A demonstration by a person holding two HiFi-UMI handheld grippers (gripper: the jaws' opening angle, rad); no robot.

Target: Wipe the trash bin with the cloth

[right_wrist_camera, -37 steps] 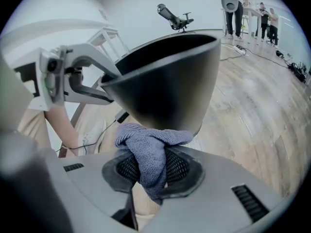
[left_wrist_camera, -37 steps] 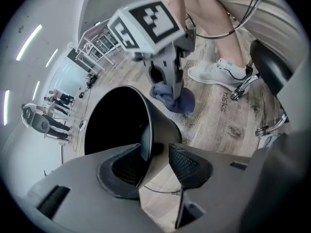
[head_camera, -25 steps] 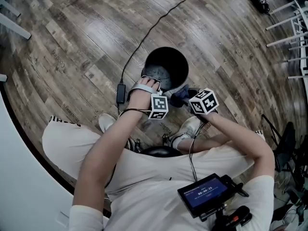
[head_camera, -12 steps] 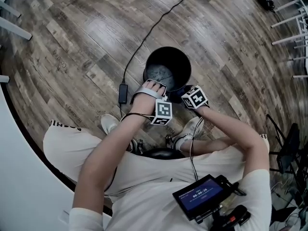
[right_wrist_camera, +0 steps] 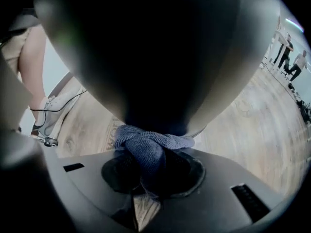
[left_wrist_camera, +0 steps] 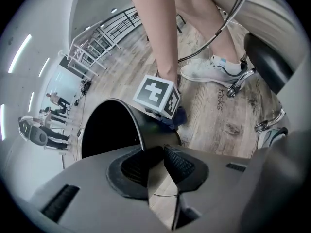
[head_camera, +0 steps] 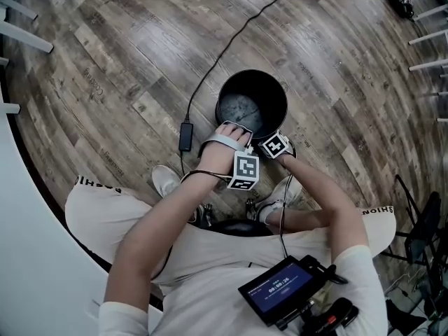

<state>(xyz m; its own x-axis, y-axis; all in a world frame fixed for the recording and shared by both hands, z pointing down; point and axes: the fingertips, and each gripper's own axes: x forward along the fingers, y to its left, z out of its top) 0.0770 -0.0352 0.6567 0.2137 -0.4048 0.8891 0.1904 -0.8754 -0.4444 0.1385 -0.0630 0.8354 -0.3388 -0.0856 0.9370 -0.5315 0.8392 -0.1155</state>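
Note:
The black trash bin [head_camera: 241, 107] stands open-topped on the wood floor in front of my knees. My left gripper [left_wrist_camera: 158, 157] straddles its near rim: its jaws have just been closing, and the thin bin wall [left_wrist_camera: 138, 130] now sits pinched between the pads. My right gripper [right_wrist_camera: 148, 166] is shut on a bunched blue cloth [right_wrist_camera: 146, 147] and presses it against the bin's dark outer wall [right_wrist_camera: 146, 57], low on the near side. In the head view only the right gripper's marker cube [head_camera: 275, 145] shows beside the bin. The left gripper view shows a bit of the cloth [left_wrist_camera: 176, 119] under that cube.
A black power adapter [head_camera: 185, 137] and its cable lie on the floor left of the bin. My white shoes [head_camera: 166, 180] [head_camera: 285, 193] and a stool base are close behind it. A screen device [head_camera: 276, 289] hangs at my waist. Chair legs stand far right.
The right gripper with the cloth has dropped from rim height down along the bin's near side. The left gripper has stayed at the rim and closed onto it.

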